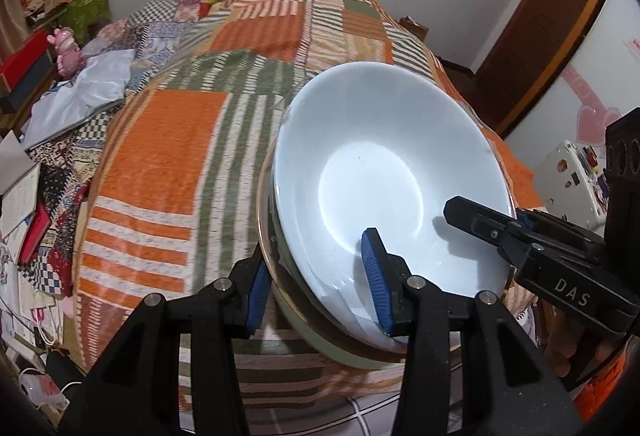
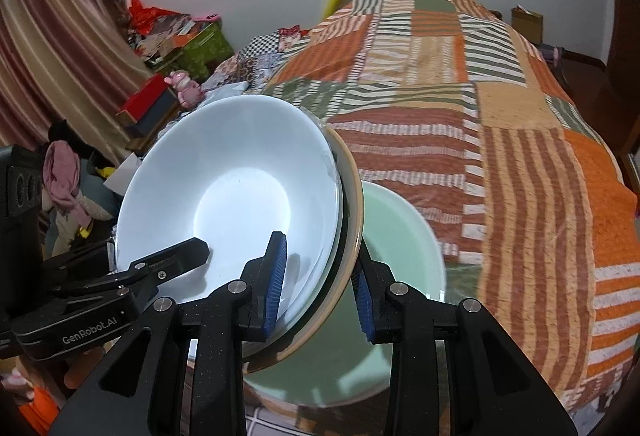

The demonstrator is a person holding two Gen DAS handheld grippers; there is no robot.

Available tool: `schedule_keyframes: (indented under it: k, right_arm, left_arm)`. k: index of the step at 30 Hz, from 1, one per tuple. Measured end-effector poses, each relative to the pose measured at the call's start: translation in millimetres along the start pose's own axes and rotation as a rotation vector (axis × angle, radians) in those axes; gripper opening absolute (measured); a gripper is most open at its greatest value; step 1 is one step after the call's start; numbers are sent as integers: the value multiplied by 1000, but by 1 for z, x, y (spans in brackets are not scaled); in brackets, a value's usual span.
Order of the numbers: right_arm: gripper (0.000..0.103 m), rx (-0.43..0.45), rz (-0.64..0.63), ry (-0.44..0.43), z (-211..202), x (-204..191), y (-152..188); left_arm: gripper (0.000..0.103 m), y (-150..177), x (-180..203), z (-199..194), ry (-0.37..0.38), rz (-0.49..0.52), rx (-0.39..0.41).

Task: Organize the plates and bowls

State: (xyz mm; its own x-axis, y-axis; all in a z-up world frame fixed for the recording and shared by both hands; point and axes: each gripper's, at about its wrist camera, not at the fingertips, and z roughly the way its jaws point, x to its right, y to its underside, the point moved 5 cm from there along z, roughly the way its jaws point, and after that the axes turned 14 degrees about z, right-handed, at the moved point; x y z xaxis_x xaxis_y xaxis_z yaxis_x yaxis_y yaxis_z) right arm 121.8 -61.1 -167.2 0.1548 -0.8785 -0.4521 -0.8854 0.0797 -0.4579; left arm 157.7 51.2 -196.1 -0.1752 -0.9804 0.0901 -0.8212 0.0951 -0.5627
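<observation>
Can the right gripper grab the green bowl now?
Probably not right away. The right gripper straddles the rim of the white bowl stack, which is tilted over the green bowl underneath, so it is busy.

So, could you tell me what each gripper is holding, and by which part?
Both grip the stack topped by the white ceramic bowl at its rim: left gripper on one edge, right gripper on the opposite.
</observation>
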Motion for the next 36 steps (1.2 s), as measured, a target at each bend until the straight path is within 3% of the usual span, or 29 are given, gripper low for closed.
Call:
schedule_keyframes:
  k: [13,26,29,31,36]
  right_arm:
    - [29,-61,59,28,20,28,9]
    - [32,-67,83,-3,22,33,11]
    - [46,-69,66,14,20,34,13]
    - [48,-56,64,22,16,38,13]
    - [48,-5,59,23,-6,37,7]
  left_arm:
    - [44,6,11,42,45,4,-86]
    - [44,1,9,46,49,0,-61]
    - [45,1,9,46,55,-8,-58]
    - [51,1,7,43,42,-2,-46]
    - [52,-3,5,21,1,20,7]
